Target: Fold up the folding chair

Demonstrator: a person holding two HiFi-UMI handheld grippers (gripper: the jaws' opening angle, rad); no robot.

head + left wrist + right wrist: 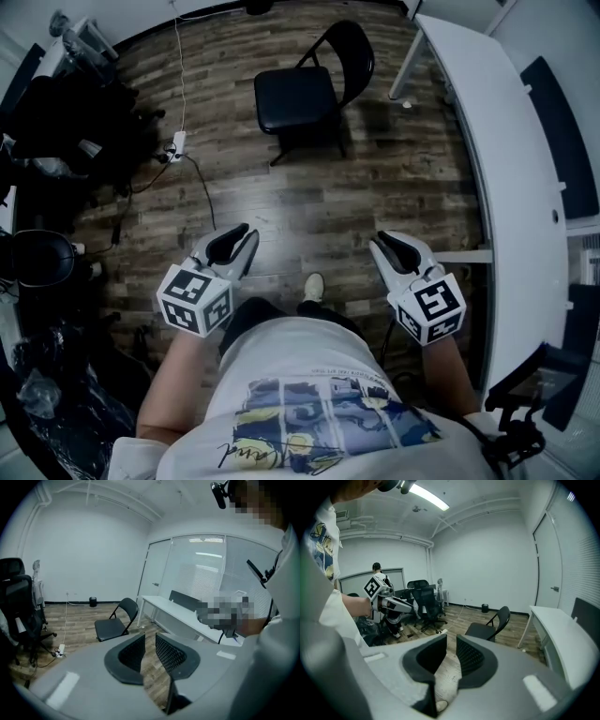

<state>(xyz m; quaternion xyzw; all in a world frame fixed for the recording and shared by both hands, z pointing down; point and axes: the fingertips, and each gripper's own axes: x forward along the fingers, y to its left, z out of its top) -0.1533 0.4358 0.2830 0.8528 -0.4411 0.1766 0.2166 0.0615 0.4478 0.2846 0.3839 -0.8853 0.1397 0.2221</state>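
The chair (295, 98) stands unfolded on the wood floor (309, 211), well ahead of the person and just left of the long white table (497, 169). Its seat is down and its curved back faces away from the person.

The head view shows both tools held low in front of the person's body, well apart from each other and from the chair. The left tool (247, 232) and the right tool (379, 242) both point toward the chair, and a shoe (313, 286) sits between them on the floor.

The left gripper view shows that tool's jaws a narrow gap apart, with only floor showing through. Past them the chair is seen side-on, and beyond the table runs a glass wall with blinds (211, 573), which the head view does not reach. A power strip (60, 649) lies on the floor at the left.

The right gripper view shows its jaws likewise narrowly apart and empty, with the shoe's toe below the gap. This view alone takes in the left tool from the side, office chairs (424, 602) behind it, and a second person (376, 570) standing at the far wall.
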